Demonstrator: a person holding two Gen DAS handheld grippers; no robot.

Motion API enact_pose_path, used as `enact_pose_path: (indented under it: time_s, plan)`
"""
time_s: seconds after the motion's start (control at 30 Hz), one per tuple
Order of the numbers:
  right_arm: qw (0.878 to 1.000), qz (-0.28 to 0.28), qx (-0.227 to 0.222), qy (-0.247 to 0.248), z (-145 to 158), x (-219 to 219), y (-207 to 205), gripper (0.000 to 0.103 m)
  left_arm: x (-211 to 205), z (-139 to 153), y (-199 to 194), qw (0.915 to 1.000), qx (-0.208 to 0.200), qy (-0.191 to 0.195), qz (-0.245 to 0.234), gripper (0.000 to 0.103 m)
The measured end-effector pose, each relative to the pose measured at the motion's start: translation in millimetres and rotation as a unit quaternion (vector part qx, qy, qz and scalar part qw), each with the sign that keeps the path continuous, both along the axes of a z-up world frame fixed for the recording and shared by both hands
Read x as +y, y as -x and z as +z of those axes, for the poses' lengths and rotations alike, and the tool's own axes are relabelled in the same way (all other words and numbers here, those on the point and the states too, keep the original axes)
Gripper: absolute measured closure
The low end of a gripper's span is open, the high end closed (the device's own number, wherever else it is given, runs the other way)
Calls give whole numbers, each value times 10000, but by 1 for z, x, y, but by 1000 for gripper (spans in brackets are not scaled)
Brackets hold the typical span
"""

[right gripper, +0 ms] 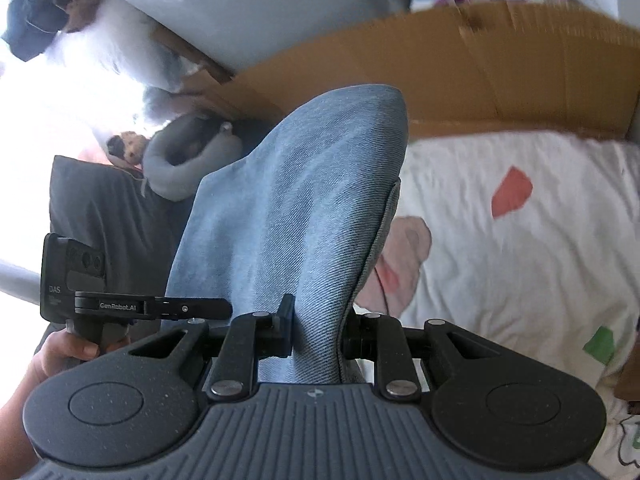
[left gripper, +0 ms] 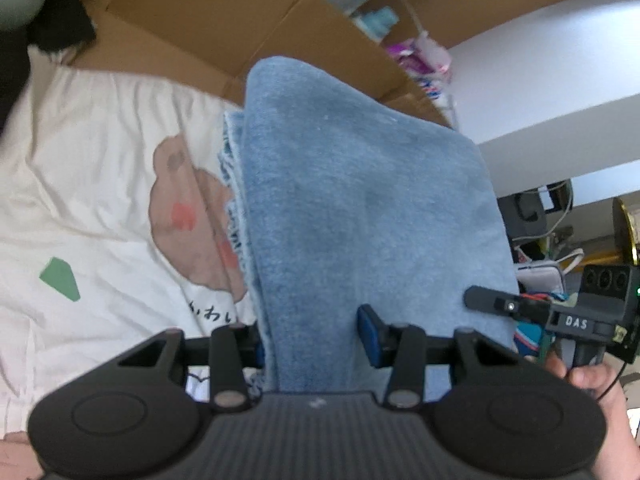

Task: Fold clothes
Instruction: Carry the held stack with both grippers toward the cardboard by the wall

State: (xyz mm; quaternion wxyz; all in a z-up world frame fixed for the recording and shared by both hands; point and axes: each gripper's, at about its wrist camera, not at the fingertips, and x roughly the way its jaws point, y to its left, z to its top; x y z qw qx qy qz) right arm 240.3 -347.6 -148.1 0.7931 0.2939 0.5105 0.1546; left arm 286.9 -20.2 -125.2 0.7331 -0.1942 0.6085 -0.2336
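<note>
While we hold the blue denim garment (left gripper: 360, 208) up between us, our left claw (left gripper: 316, 340) is clamped on a thick fold of it, jaws partly apart with the cloth filling the gap. Our right claw (right gripper: 316, 332) pinches a narrower bunch of the same denim (right gripper: 296, 208), its jaws nearly together on the fabric. From both claws the denim runs away toward the far side and ends in a rounded fold, above a white printed sheet (left gripper: 88, 168) with a pink bear figure and a green patch. Brown cardboard (right gripper: 500, 76) stands along the far edge of the sheet. In the right wrist view, a grey neck pillow (right gripper: 180, 160) lies to the left of the denim.
</note>
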Motion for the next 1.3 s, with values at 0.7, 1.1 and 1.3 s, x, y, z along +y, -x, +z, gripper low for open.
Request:
enact_pose_path:
  time_s: [0.7,1.1,1.3]
  plan:
    - [9956,-185,-873,303,211,-26,40,82,-58,196,23,9965,-826,-56,-145,58]
    - [9926,-214,-1147,344,256,-63,85,81,-98,232,47,9945,-1013,-16,-272,58]
    - [9919,-440,-1141,336,249,-94,103,81,-130,220,38,9922,-1127,-23,-540,59]
